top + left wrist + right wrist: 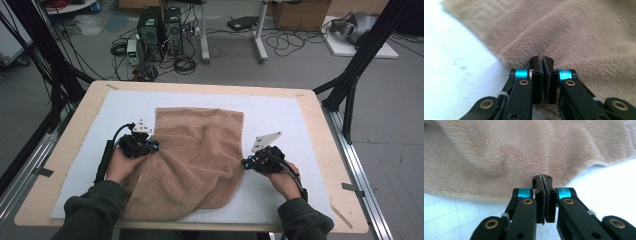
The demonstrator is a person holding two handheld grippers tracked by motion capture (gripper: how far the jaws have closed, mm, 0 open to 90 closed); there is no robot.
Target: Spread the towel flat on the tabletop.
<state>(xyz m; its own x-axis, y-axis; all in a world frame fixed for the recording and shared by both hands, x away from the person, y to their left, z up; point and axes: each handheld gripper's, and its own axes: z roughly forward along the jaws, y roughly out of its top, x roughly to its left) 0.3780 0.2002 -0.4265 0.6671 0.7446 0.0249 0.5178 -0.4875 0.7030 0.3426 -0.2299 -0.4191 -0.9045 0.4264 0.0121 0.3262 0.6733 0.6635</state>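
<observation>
Soft, light and floppy, the towel (192,160) sags between my left gripper (150,146) and right gripper (246,162), each apparently pinching a side edge.

The towel (192,160) lies on the mat (280,112), which covers the worktop (75,125). The left claw (150,148) sits at the towel's left edge, the right claw (245,162) at its right edge. Computers (160,30) stand on the floor behind the worktop.
</observation>
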